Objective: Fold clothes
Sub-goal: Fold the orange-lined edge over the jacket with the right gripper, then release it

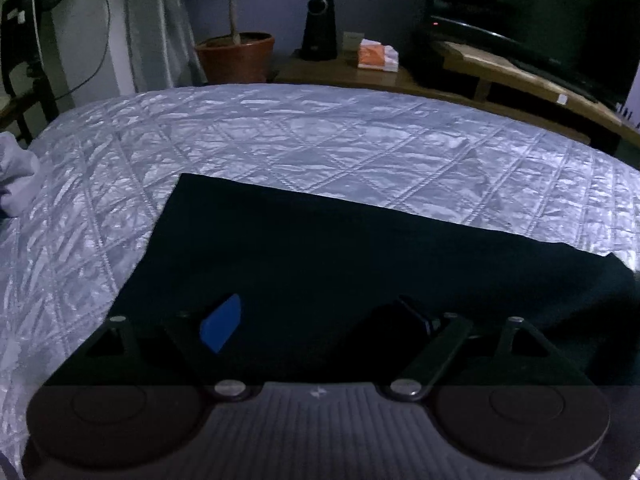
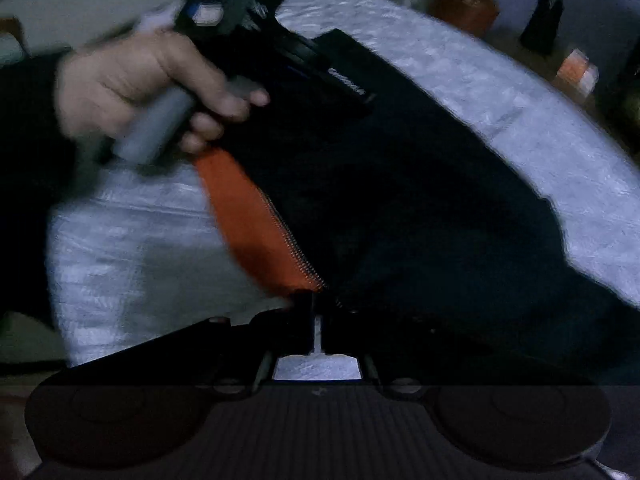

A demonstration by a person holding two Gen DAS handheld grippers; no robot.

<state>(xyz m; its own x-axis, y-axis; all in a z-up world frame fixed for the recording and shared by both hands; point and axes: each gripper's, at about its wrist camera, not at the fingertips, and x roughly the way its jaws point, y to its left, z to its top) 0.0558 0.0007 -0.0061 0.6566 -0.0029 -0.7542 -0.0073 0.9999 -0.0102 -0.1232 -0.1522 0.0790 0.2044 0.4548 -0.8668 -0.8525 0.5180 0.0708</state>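
Note:
A dark jacket [image 1: 320, 248] lies spread on the bed's quilted silver cover [image 1: 280, 136]. My left gripper [image 1: 320, 320] hovers low over the jacket's near part. It is open, its blue pad [image 1: 222, 322] far from the other finger, and nothing is between them. In the right wrist view the jacket [image 2: 420, 200] shows an orange lining [image 2: 252, 224] along a zipper. My right gripper [image 2: 318, 312] is shut on the jacket's edge where the zipper and lining end. A hand [image 2: 132, 80] at upper left grips the other gripper's grey handle.
Beyond the bed's far edge stand a terracotta plant pot [image 1: 236, 56], a black speaker [image 1: 319, 26], an orange-and-white box [image 1: 376, 54] and a dark TV [image 1: 532, 12] on a wooden stand [image 1: 520, 76]. A pale crumpled cloth [image 1: 16, 176] lies at the bed's left side.

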